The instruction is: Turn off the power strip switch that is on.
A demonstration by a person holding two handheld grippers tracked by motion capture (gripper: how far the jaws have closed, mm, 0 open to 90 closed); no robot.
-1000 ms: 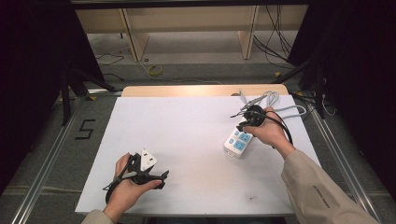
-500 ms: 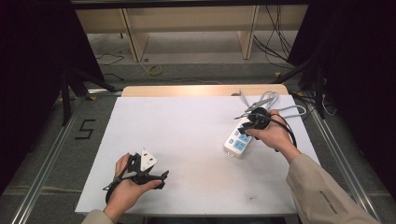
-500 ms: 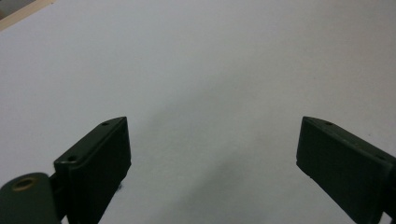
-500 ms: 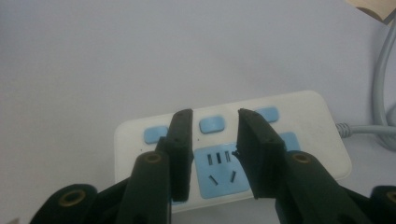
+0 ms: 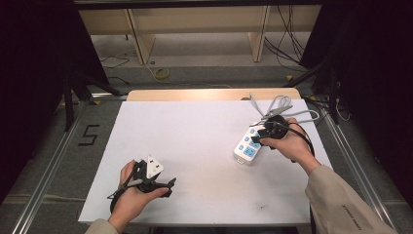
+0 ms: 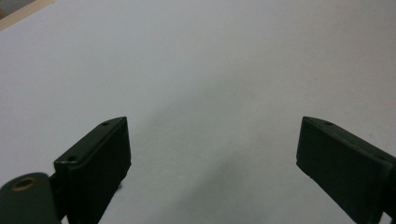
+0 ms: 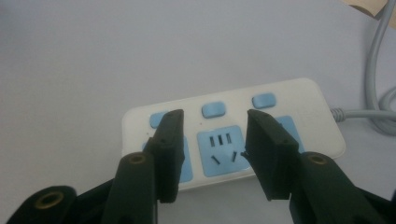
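Scene: We see a white surface (image 5: 195,146) from above, a person's hands entering at six o'clock.
Power strip: A white power strip (image 5: 249,146) with blue sockets lies at three o'clock, its grey cable (image 5: 280,105) coiled toward one o'clock.
Right tool: Our right tool (image 7: 212,154) hangs just above the middle socket; its jaws have just been opening, half apart, gripping nothing.
Left tool: Our left tool (image 6: 212,154) rests at seven o'clock, jaws wide, empty.
Risk: We judge a low pass could nudge the strip, or snag the cable.
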